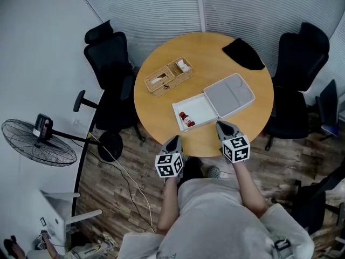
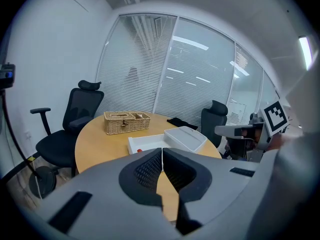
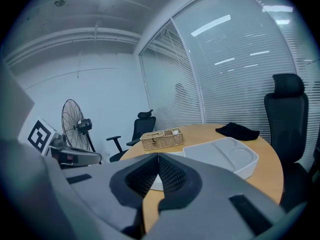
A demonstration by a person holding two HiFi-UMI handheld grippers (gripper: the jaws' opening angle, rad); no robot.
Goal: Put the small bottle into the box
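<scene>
The small bottle (image 1: 186,119), brownish with red on it, lies inside the open white box (image 1: 198,108) near the round table's front edge. In the left gripper view only a red speck of the bottle (image 2: 139,150) shows over the box wall (image 2: 147,143). The box's grey-lined lid (image 1: 233,93) lies open to the right. My left gripper (image 1: 173,139) hangs just off the table's near edge, shut and holding nothing. My right gripper (image 1: 221,124) sits over the near edge beside the box's right corner, shut and holding nothing. Both pairs of pads meet in the gripper views (image 2: 162,151) (image 3: 158,156).
A wicker basket (image 1: 168,76) stands at the table's back left and a black cloth (image 1: 243,53) lies at the back right. Black office chairs (image 1: 110,69) (image 1: 299,63) flank the table. A floor fan (image 1: 38,142) and cables are on the left.
</scene>
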